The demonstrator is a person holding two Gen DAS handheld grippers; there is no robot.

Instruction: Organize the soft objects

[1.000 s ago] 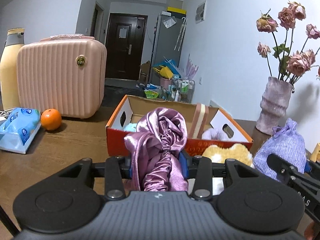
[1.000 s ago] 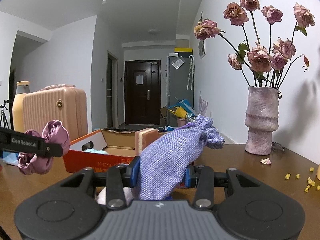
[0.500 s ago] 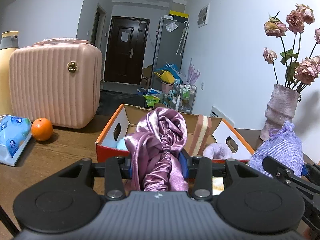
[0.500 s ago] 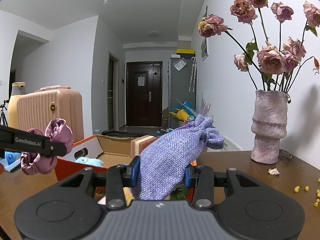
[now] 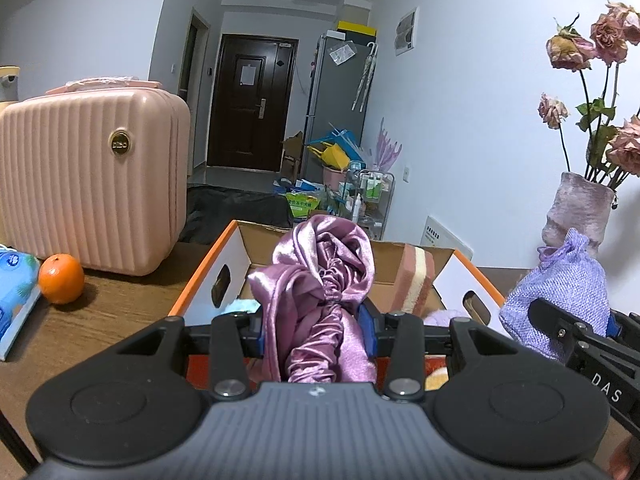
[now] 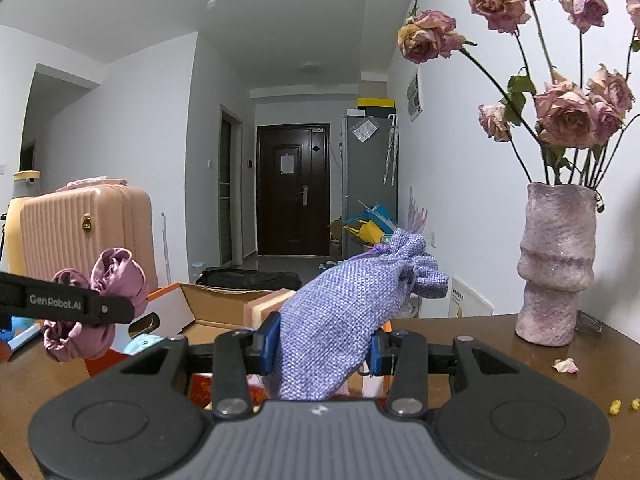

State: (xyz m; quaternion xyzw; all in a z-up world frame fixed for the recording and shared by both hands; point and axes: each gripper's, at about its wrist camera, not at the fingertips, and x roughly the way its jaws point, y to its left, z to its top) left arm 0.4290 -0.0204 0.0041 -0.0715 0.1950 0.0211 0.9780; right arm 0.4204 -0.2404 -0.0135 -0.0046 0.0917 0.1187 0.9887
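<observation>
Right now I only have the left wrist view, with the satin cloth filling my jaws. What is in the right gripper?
Observer: The right gripper is shut on a lavender drawstring pouch, its tied neck pointing up and away.
Operator: Is that pouch over the box yet?
Observer: It hangs in front of the orange cardboard box; the box's open top shows behind it, with a pink and cream sponge standing inside.
Operator: Anything loose on the table on that side?
Observer: Yes. A fallen petal and small yellow crumbs lie on the table near the vase.
</observation>
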